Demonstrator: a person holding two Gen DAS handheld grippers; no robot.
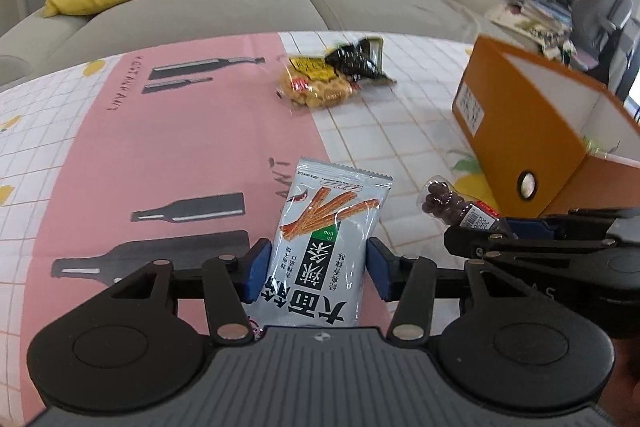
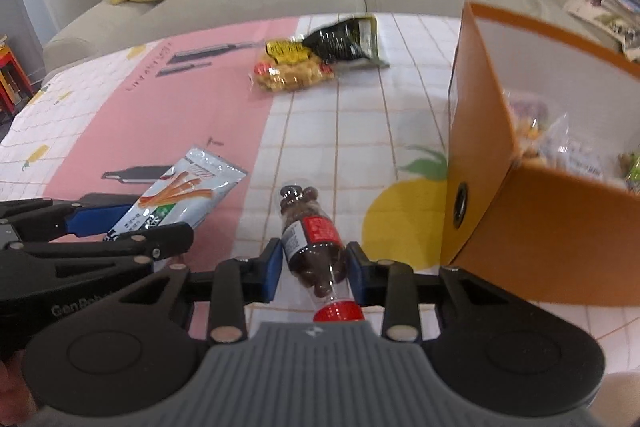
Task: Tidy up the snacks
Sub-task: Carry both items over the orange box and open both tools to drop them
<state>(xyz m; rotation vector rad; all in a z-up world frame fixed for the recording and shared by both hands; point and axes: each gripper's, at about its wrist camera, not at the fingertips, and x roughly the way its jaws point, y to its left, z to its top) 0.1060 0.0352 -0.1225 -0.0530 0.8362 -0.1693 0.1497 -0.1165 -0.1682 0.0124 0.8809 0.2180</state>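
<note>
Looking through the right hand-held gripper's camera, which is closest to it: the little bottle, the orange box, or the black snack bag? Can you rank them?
1. Little bottle: between the right hand-held gripper pads.
2. Orange box: just right, open.
3. Black snack bag: far across the table, near the sofa.

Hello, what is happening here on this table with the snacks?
A person is sorting snacks with a gripper in each hand. The left gripper has its fingers closed on a silver-blue snack packet. The right gripper grips a small bottle-shaped container of dark candies. An orange box at the right already holds some snacks. Two more bags, a yellow one and a black one, lie further away on the tablecloth.
</note>
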